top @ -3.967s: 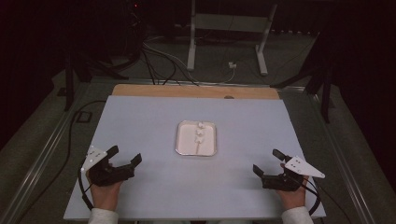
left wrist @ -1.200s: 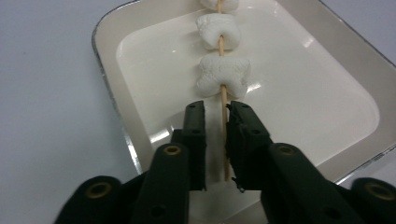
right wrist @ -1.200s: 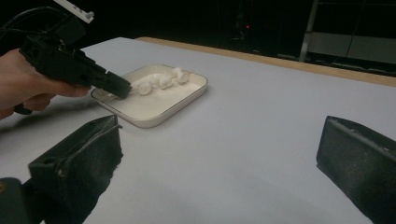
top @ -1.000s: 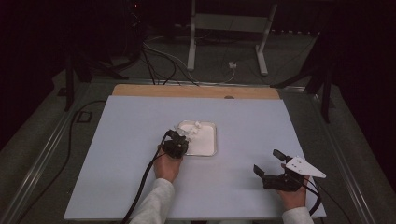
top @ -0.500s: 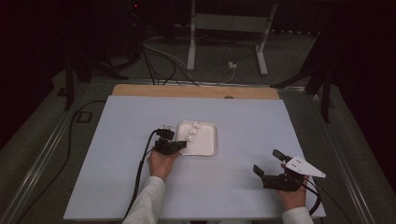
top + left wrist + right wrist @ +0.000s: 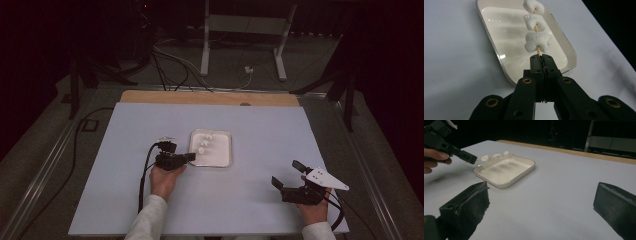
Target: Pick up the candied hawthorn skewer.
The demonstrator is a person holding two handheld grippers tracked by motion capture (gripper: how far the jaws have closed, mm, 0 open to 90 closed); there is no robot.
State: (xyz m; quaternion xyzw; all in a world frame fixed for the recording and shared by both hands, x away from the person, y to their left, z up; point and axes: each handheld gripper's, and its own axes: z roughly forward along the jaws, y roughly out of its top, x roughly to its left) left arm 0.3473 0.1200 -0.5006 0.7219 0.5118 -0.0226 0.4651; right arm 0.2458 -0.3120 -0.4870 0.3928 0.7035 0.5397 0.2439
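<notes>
White table (image 6: pixel 260 150), wide, under everything. Centre: rectangular white tray (image 6: pixel 222 155). Near right: right gripper (image 6: pixel 292 179), jaws wide apart, empty. Left gripper (image 6: pixel 541 58) clamped tight on a marshmallow skewer (image 6: pixel 537 32), raised over the tray's left edge.

Marshmallow skewer (image 6: pixel 537 32), three white pieces, above tray (image 6: pixel 499 45)

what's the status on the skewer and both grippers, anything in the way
Left gripper shut on marshmallow skewer, held over white tray. Right gripper open, empty, off to the side. Nothing in the way.
</notes>
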